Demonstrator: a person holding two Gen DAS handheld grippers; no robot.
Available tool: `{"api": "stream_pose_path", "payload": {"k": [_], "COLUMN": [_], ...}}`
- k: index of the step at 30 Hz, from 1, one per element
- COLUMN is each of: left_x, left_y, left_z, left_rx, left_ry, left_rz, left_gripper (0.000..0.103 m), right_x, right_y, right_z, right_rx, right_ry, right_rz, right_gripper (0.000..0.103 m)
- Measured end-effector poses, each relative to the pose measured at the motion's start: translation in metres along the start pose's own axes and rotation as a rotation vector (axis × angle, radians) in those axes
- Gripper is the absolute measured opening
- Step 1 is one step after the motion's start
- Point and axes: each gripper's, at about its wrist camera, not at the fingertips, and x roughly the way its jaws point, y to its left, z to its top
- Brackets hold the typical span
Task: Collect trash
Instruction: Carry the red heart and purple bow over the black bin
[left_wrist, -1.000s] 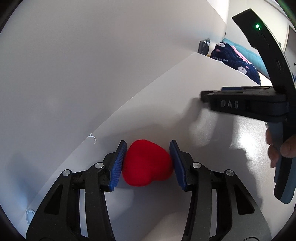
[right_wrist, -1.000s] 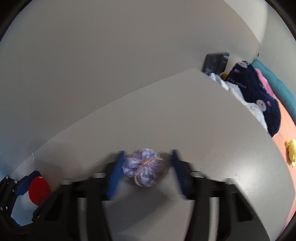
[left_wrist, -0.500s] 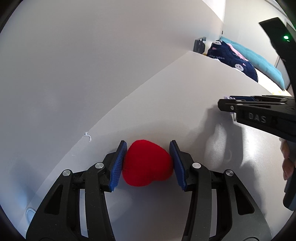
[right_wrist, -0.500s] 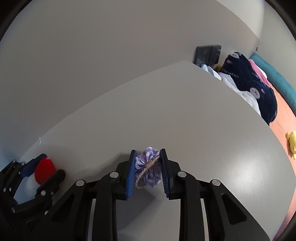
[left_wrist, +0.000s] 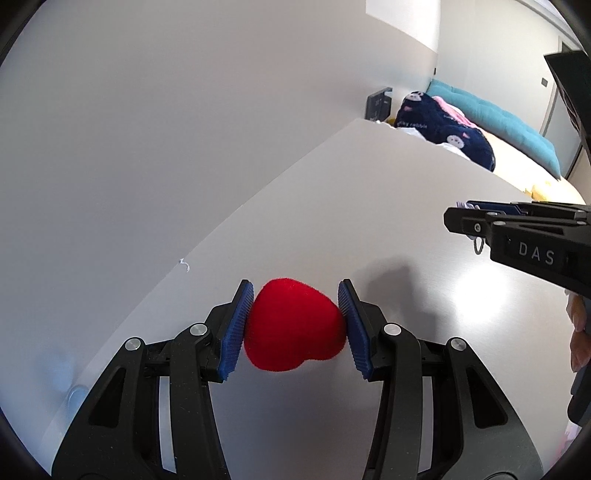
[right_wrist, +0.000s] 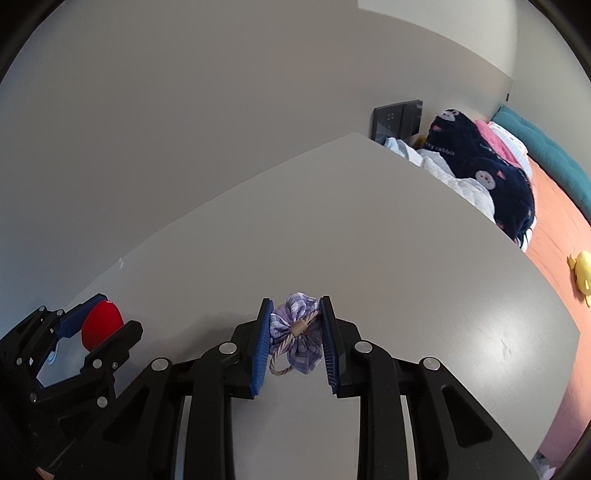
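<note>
Since a second ago, both my grippers have come up off the tabletop with their loads, and my right jaws, then blurred and standing wide of the fabric flower, have closed onto it; the left grip on the red piece is unchanged.

Inventory, largest first:

- Wall (left_wrist: 155, 122): plain pale grey, filling the upper left of both views.
- Table (right_wrist: 388, 236): pale grey top, meeting the wall along its far edge; bare where I can see it.
- Bed (right_wrist: 554, 243): beyond the table's far right edge, orange sheet, teal cushion (left_wrist: 491, 114) along its far side.
- Navy plush (right_wrist: 491, 173): lying on the bed just past the table edge, small pale faces printed on it, white bedding bunched beside it.
- Left gripper (left_wrist: 295, 325): jaws set at a middling width, both blue pads pressed onto the red plush heart (left_wrist: 293, 326). The heart sits squarely between the pads, lifted above the table.
- Right gripper (right_wrist: 295, 334): jaws narrow, clamped on the purple checked fabric flower (right_wrist: 295, 332). The flower is centred between the pads, its cord loop hanging below.
- Dark wall panel (right_wrist: 397, 120): on the wall at the table's far corner.
- Yellow toy (right_wrist: 583, 273): on the orange sheet, at the right edge of the right wrist view.
</note>
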Motion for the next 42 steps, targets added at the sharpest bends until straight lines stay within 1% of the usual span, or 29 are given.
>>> {"api": "stream_pose_path", "payload": {"k": [14,19,24,33,42], "left_x": [-0.067,-0.090,-0.104,-0.123,-0.130], "left_y": [-0.046,-0.075,-0.105,-0.167,-0.233], "left_z": [-0.018,-0.031,-0.041,-0.058,-0.071], "left_rx": [0.034,0.068,0.099,0.180,0.271], "left_ry": [-0.025,-0.036,-0.042,-0.053,-0.054], "left_rz": [-0.002,-0.012,-0.039,-0.103,-0.171], "left_gripper": [0.047,0.047,0.047,0.047,0.047], "right_x": [-0.071,-0.100,-0.122,-0.158,-0.198], "right_y": [-0.023,-0.036,-0.054,-0.097,-0.156], "right_z": [-0.048,-0.070,-0.095,-0.144,-0.195], "right_rx": [0.050,0.064,0.084,0.140,0.228], "right_ry": [-0.049,-0.076,-0.087,-0.109,-0.127], "right_rz": [0.021,0.029,0.032,-0.004,-0.081], "right_gripper": [0.027,0.027,0.027,0.027,0.027]}}
